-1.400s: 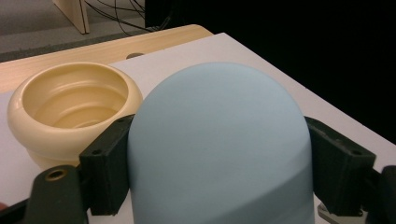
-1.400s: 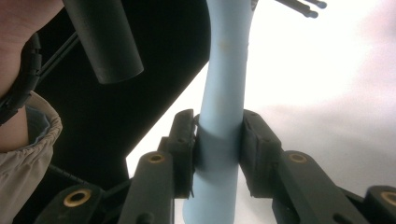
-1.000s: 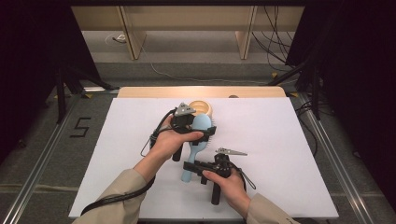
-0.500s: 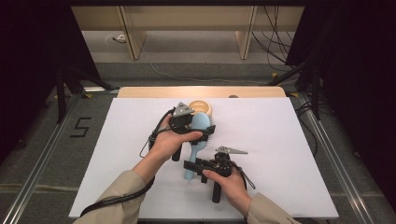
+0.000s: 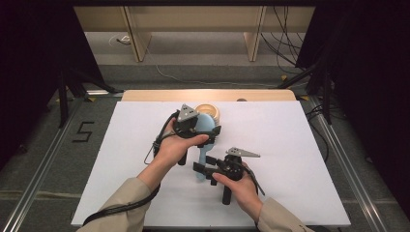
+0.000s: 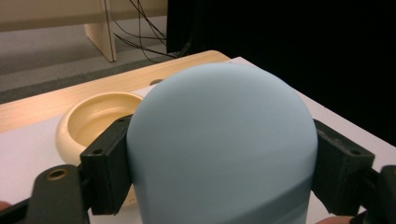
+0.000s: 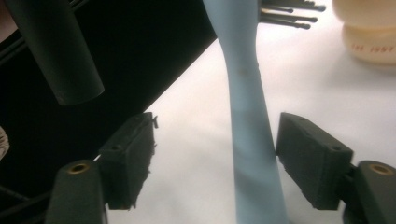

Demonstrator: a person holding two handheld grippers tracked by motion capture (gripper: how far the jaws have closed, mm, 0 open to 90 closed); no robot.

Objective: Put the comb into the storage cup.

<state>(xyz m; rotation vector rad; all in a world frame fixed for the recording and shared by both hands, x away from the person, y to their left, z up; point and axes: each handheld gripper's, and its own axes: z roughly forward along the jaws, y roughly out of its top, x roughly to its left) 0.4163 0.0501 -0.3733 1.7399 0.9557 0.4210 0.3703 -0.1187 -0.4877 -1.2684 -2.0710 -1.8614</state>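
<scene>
- The light blue hairbrush (image 5: 203,145) sits near the middle of the high view, over the white surface (image 5: 300,159), with its rounded head toward the top of the frame and its handle running down toward the lower centre.
- The left tongs (image 5: 205,126) are clamped on the brush head; in the left gripper view the smooth blue back of the head (image 6: 219,144) bulges between the two black jaws, which press its sides.
- The right tongs (image 5: 203,173), at lower centre of the high view, stand open around the handle.
- In the right gripper view the handle (image 7: 250,121) rises between the jaws with a gap on each side, nearer the right jaw; dark bristles (image 7: 285,14) show at the top edge.
- A cream bowl (image 5: 209,108) rests on the surface just above the brush head, at upper centre.
</scene>
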